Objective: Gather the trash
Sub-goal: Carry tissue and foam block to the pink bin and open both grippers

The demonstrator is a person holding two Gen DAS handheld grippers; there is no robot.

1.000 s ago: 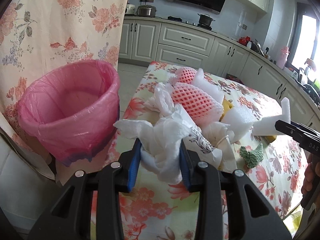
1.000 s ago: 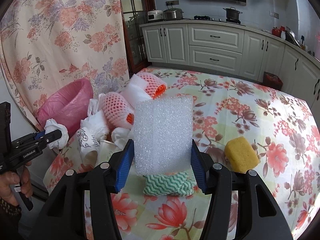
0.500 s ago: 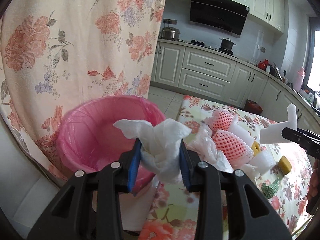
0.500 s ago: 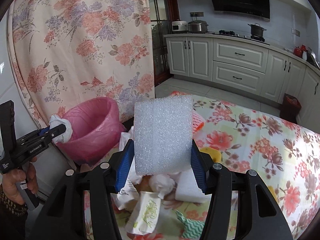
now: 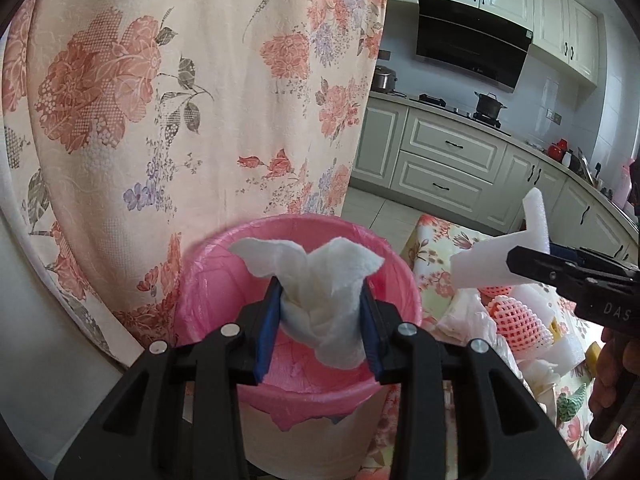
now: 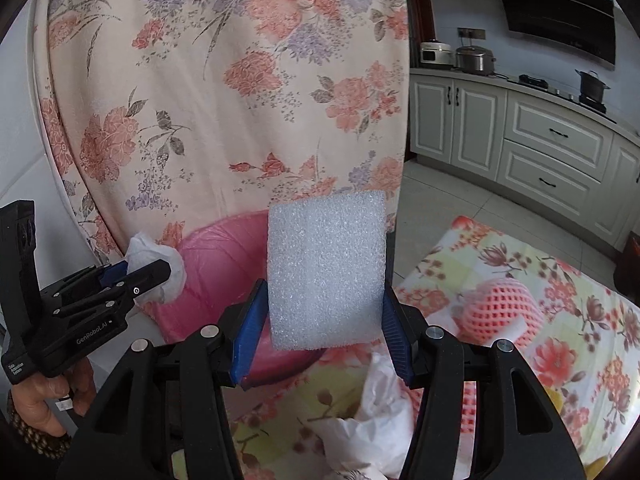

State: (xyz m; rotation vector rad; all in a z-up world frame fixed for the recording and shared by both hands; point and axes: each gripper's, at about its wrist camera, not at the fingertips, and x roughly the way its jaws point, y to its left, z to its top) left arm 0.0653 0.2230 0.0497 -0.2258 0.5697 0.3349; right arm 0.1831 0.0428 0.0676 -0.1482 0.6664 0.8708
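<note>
The pink-lined bin (image 5: 304, 320) sits directly under the left hand-held gripper (image 5: 320, 320), clamped on a crumpled tissue (image 5: 316, 280). The right hand-held gripper (image 6: 320, 316), squeezing an upright foam block (image 6: 326, 268), is farther, over the tabletop (image 6: 520, 272) edge.

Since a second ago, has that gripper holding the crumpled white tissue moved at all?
Yes. The left gripper, shut on the tissue, has swung away from the floral table and now sits over the pink-lined bin.

Open pink-lined bin (image 5: 296, 364) mouth, curtain (image 5: 192, 92) close behind, table (image 6: 520, 280) beside.
</note>
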